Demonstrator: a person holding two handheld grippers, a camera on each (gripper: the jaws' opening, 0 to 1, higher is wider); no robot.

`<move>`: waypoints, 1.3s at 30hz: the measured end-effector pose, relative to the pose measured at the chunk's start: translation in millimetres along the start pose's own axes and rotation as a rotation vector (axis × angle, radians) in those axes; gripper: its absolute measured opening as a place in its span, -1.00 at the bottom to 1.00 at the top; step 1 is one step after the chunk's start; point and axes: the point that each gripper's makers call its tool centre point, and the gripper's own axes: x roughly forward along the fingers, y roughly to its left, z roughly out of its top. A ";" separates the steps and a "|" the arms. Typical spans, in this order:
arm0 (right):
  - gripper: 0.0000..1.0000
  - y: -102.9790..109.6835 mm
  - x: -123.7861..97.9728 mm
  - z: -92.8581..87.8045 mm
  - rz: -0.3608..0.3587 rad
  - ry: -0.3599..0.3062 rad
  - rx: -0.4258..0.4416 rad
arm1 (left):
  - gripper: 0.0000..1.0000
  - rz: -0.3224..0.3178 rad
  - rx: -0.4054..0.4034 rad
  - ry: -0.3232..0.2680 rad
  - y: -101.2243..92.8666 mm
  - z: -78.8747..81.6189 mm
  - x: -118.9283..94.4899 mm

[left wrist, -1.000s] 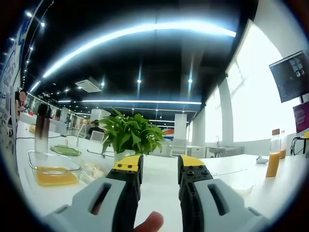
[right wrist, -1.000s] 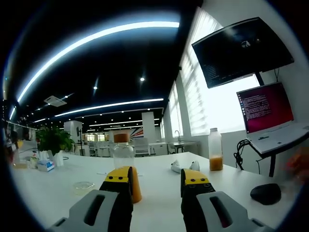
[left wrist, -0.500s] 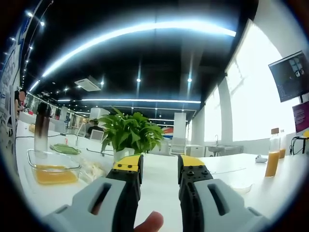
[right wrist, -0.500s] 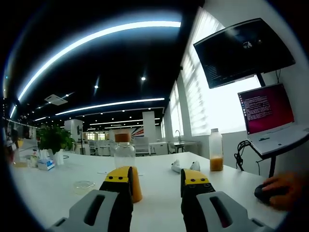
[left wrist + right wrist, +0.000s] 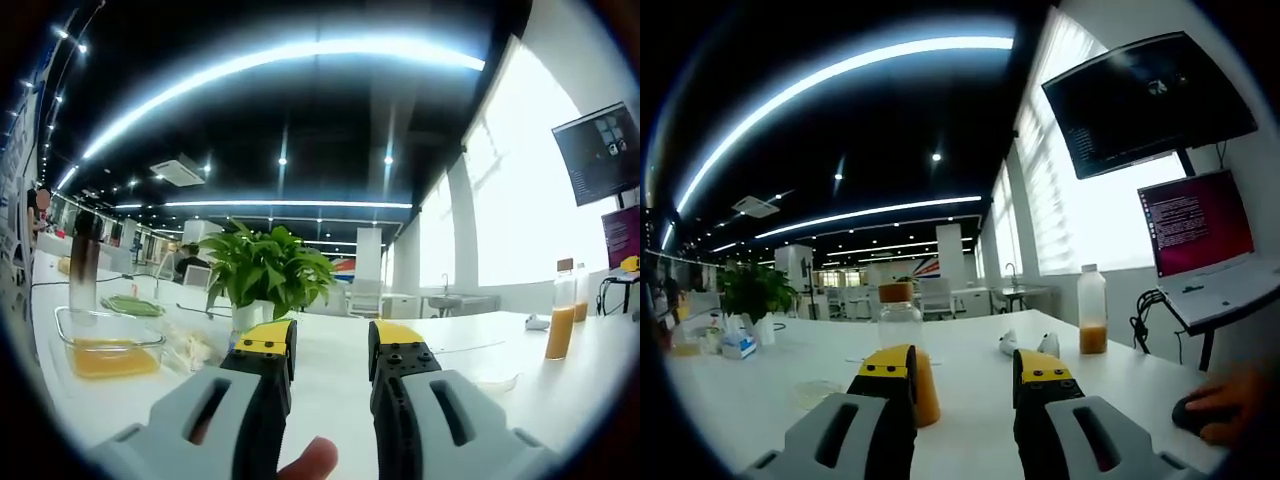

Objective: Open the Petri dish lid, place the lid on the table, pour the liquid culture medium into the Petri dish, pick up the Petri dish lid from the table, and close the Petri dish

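In the right gripper view, a clear glass bottle with a brown cap and orange liquid in its lower part (image 5: 902, 345) stands upright on the white tabletop (image 5: 970, 400), long axis vertical, just beyond the right gripper (image 5: 965, 375) and partly hidden behind its left jaw. The jaws stand apart and hold nothing. A shallow clear round Petri dish (image 5: 818, 391) lies flat to the left of the bottle, faint and hard to make out. Far right, a second clear bottle of orange liquid (image 5: 1093, 324) stands near an open laptop with a magenta screen (image 5: 1202, 240), and a hand rests on a dark mouse (image 5: 1200, 412) at the edge, partly cut off.

In the left gripper view, the left gripper (image 5: 330, 345) is also parted and empty, with a fingertip (image 5: 310, 460) between the jaws' bases. Beyond it are a green potted plant (image 5: 265, 270), a clear rectangular container with orange liquid (image 5: 105, 345) at left, and the brown-capped bottle at far right.

Compared with a second ago, both views have shifted only slightly; the hand on the mouse is new.
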 end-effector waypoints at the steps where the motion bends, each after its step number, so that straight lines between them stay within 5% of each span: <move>1: -0.33 1.3 0.5 0.2 0.002 -0.002 -0.001 | -0.58 -0.004 0.001 0.001 -0.9 -0.1 0.2; 21: -0.32 29.1 8.7 16.3 0.098 -0.042 -0.080 | -0.57 -0.121 0.058 0.062 -14.9 -8.2 12.4; 39: -0.32 39.3 18.7 10.8 0.132 -0.012 -0.092 | -0.57 -0.191 0.075 0.065 -28.6 -5.9 22.5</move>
